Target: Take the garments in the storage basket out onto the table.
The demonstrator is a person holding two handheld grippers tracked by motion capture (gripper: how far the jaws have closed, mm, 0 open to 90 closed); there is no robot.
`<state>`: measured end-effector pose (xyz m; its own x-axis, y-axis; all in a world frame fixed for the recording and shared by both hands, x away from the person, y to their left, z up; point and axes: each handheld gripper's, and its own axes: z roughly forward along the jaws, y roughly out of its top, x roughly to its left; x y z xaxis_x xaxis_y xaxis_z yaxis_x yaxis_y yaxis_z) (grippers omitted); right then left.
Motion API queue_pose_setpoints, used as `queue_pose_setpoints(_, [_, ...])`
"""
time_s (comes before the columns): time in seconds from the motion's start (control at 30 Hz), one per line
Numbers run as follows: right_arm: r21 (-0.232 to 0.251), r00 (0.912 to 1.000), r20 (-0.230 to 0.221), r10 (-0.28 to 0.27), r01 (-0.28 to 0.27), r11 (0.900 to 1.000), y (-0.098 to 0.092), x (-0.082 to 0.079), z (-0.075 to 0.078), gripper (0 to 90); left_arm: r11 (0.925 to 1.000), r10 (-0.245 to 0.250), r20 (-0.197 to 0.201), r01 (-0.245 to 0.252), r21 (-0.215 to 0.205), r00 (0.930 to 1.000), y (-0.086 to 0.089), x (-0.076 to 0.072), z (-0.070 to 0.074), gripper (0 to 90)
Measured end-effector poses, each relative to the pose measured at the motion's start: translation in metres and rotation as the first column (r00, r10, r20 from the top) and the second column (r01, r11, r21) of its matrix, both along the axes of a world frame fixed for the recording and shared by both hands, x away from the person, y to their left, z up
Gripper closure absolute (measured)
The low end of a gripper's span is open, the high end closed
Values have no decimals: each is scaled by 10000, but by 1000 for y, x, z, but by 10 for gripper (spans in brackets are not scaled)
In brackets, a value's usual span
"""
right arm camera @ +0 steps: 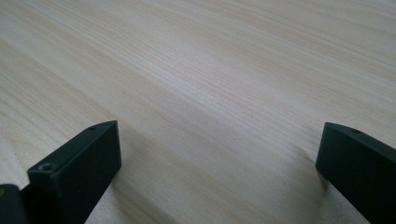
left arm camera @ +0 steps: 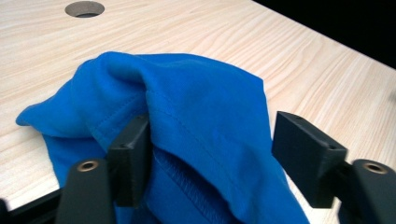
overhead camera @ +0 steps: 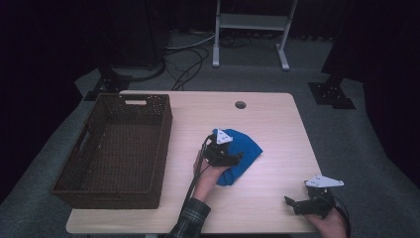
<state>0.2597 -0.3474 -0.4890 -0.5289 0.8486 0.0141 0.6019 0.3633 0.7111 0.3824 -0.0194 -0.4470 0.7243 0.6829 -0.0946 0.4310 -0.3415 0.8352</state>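
**Cloth loose, basket unfilled**

Left hand-held gripper point(left arm camera: 210, 154) jaws spread around blue cloth point(left arm camera: 187, 121), not pinching; cloth on surface point(overhead camera: 267, 124), approx 3 o'clock of basket point(overhead camera: 116, 148). Right hand-held gripper point(overhead camera: 302, 204) spread, idle. Prob. left: regrip, move cloth.

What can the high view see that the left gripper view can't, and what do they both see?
High view alone: the dark brown woven wicker basket standing at the table's left side, and the right gripper with open jaws near the front right corner.

Left gripper view alone: the stitched seams of the crumpled blue cloth, and how the left gripper stands around it: one pad touches a fold, the other stands apart from it, so the jaws are open.

Both: the blue cloth, the left gripper, the light wooden table and its round hole.
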Motion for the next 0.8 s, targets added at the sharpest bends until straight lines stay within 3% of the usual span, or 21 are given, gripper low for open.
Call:
queue_pose_setpoints(0.2, [-6,10000,2,-1,1,10000,0,0,0,0,9987,187,34,-189,477,9998,-1,0,-2,143])
queue_pose_setpoints(0.33, [-6,10000,5,0,0,10000,0,0,0,0,9988,238,-113,-233,439,9997,3,2,-3,38])
queue_pose_setpoints(0.8, [0,10000,4,-8,8,10000,0,0,0,0,9951,-87,315,55,987,9995,17,-8,6,1])
